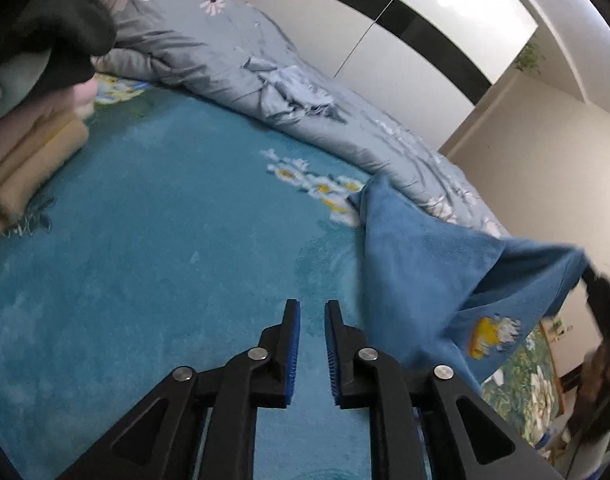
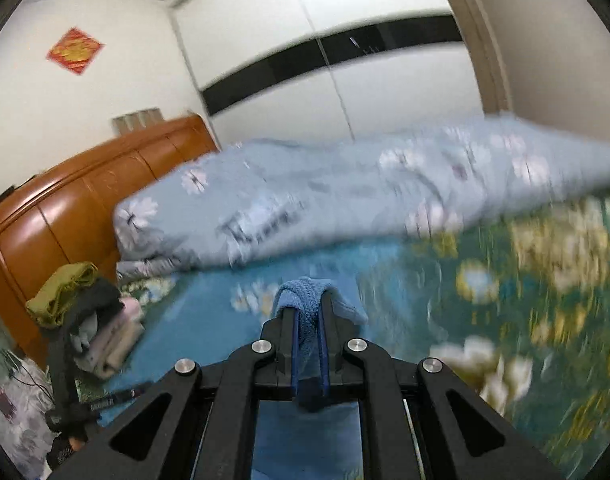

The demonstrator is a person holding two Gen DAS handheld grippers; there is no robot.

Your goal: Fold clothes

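Note:
A blue fleece garment (image 1: 425, 260) with a yellow print lies partly on the teal bed blanket (image 1: 145, 240). Its right corner is lifted towards a dark blurred shape (image 1: 603, 292) at the frame's edge. My left gripper (image 1: 311, 304) hovers over bare blanket just left of the garment. Its blue pads stand a narrow gap apart with nothing between them. In the right wrist view my right gripper (image 2: 307, 306) is shut on a bunched fold of the blue garment (image 2: 301, 288), which bulges over the fingertips and hangs below the jaws.
A stack of folded clothes (image 1: 33, 140) sits at the blanket's left, also seen with an olive piece on top (image 2: 105, 320). A rumpled grey floral duvet (image 1: 225, 60) runs along the far side. A wooden headboard (image 2: 65, 208) and a white wardrobe (image 2: 385, 100) stand behind.

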